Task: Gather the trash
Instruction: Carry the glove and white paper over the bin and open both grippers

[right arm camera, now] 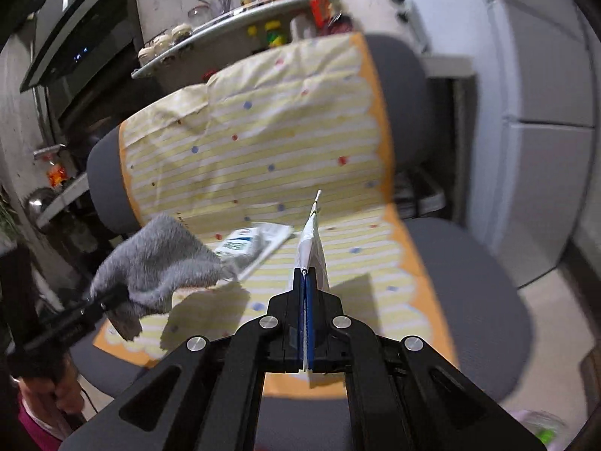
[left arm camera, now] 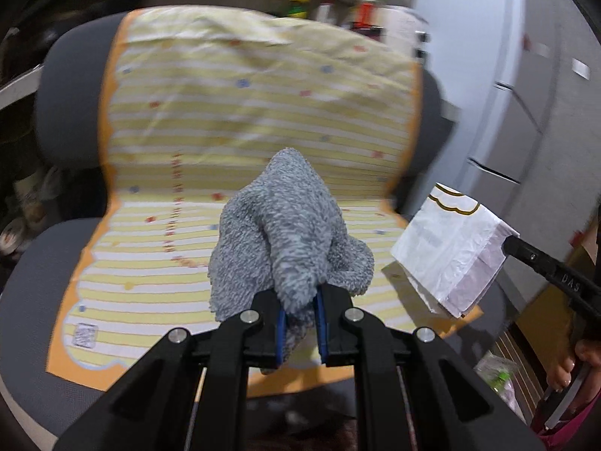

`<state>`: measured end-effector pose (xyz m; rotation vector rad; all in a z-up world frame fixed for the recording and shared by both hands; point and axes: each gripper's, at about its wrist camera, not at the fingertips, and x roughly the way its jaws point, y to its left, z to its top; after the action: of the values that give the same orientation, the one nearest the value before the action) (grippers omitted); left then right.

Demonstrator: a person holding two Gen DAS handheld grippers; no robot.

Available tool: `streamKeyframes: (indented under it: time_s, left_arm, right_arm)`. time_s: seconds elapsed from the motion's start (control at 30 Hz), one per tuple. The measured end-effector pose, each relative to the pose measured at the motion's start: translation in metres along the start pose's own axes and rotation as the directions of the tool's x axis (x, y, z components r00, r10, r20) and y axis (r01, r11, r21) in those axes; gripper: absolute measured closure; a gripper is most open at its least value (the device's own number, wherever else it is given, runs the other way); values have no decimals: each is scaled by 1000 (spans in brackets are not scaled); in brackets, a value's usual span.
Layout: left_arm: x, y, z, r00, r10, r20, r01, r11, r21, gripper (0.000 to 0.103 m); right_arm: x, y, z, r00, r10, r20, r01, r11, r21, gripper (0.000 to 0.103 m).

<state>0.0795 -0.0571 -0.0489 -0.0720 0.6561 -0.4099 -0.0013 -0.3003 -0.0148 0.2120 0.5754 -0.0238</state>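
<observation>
Both jaws are clamped: the left gripper (left arm camera: 300, 323) on a grey fluffy cloth (left arm camera: 289, 233), the right gripper (right arm camera: 306, 319) on a flat white paper bag (right arm camera: 313, 244), both held above the chair (right arm camera: 480, 274) seat. Keep both grips firm while carrying. Another wrapper (right arm camera: 248, 244) lies on the seat, partly hidden behind the cloth; no bin is visible.

A fluffy grey terry cloth (left arm camera: 289, 233) looks rough and matt. The white bag (left arm camera: 452, 251) is thin crinkled paper. The grey office chair (left arm camera: 67, 112) has woven fabric; its striped cover (left arm camera: 255, 112) is creased and smooth.
</observation>
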Motion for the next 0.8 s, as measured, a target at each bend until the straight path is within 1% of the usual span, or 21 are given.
streamKeyframes:
  time_s: [0.07, 0.2, 0.3, 0.37, 0.47, 0.57, 0.63, 0.73, 0.8]
  left_arm:
    - [-1, -22, -4, 999, -43, 4, 43, 999, 32, 93]
    - [6, -63, -15, 992, -125, -14, 125, 988, 86, 93]
    - [11, -92, -26, 982, -186, -37, 189, 974, 121, 93]
    - [13, -114, -34, 972, -230, -50, 235, 960, 150, 93]
    - [15, -143, -44, 958, -280, -66, 288, 938, 191, 93]
    - [17, -169, -52, 945, -316, -85, 327, 918, 223, 93]
    - [20, -184, -57, 937, -335, -99, 349, 905, 242, 93]
    - [23, -199, -61, 930, -350, -115, 368, 892, 262, 93]
    - [23, -207, -66, 926, -357, -123, 378, 883, 277, 93]
  right_arm:
    - [-21, -10, -6, 999, -35, 24, 35, 999, 12, 102]
    - [-58, -32, -19, 995, -90, 52, 87, 995, 48, 102]
    - [-85, -50, -33, 988, -142, 53, 138, 987, 79, 102]
    - [-103, -64, -45, 982, -182, 45, 177, 979, 100, 102]
    - [-125, -90, -66, 962, -273, 11, 269, 953, 141, 102]
    - [-140, -120, -89, 941, -336, -34, 336, 922, 195, 102]
    - [-144, -137, -103, 933, -353, -68, 359, 905, 230, 102]
    - [-143, -155, -123, 914, -387, -121, 405, 877, 258, 102]
    - [-140, -166, -136, 914, -378, -150, 406, 867, 290, 101]
